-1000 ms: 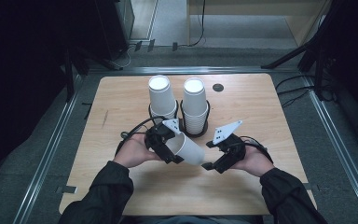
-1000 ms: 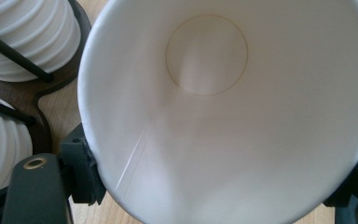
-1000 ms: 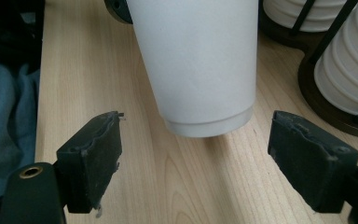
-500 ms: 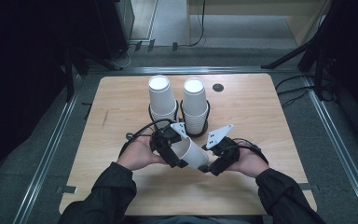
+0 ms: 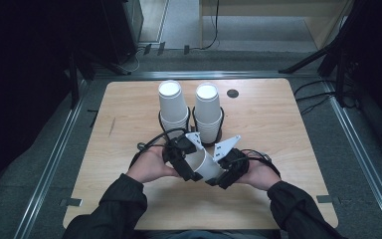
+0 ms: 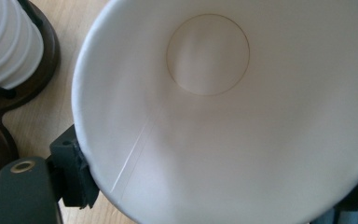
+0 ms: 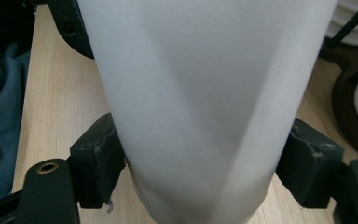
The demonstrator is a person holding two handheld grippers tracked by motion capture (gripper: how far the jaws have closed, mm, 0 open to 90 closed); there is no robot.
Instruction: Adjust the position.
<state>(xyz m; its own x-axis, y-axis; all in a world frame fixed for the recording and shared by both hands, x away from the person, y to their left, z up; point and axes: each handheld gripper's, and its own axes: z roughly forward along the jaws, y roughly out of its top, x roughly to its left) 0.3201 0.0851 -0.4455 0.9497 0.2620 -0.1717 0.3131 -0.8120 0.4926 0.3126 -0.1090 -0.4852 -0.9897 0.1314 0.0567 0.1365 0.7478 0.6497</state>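
I see a plain white paper cup (image 5: 205, 166) between black grippers. The cup stacks (image 5: 173, 106) are white too, their holder (image 6: 25, 88) dark brown, and the table (image 5: 129, 124) light wood.

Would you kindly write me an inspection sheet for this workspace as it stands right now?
Surface: light wooden table with a small dark round hole near the far edge.
Job's things: one white paper cup lying tilted between both grippers; two stacks of white paper cups standing in a dark wire holder.
Clutter: nothing seen.
Grippers: left gripper has jaws at the cup's rim; right gripper has jaws pressed on both sides of the cup's narrow end.
Cables: black cable loops from the left gripper; more black cables lie on the floor at right.
Surroundings: grey floor, metal rails beside the table.
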